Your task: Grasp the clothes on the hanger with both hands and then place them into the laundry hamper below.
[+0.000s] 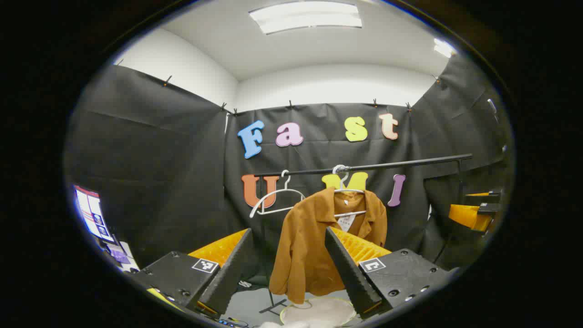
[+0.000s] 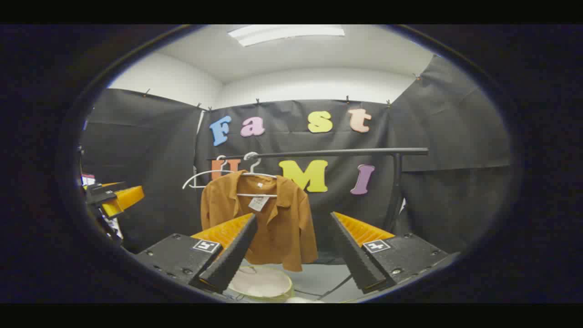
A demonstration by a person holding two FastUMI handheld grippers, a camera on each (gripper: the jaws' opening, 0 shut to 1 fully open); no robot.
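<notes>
Left gripper view: left gripper [image 1: 286,269] released, jaws spread wide, well short of the brown shirt [image 1: 314,241]. Shirt draped on a white hanger [image 1: 348,200] hooked over the black rail [image 1: 364,167]; an empty hanger [image 1: 273,200] just beside it. Laundry hamper [image 1: 319,312] on the floor below the shirt.

Right gripper view: right gripper [image 2: 296,255] likewise released, apart from the shirt [image 2: 273,223]. Hamper [image 2: 262,282] beneath the hem.

Step in hand, by judgement: approach, grasp not yet made. Next move calls for advancing both grippers to opposite shoulders of the shirt, clenching on fabric, then lifting clear of the hanger.
</notes>
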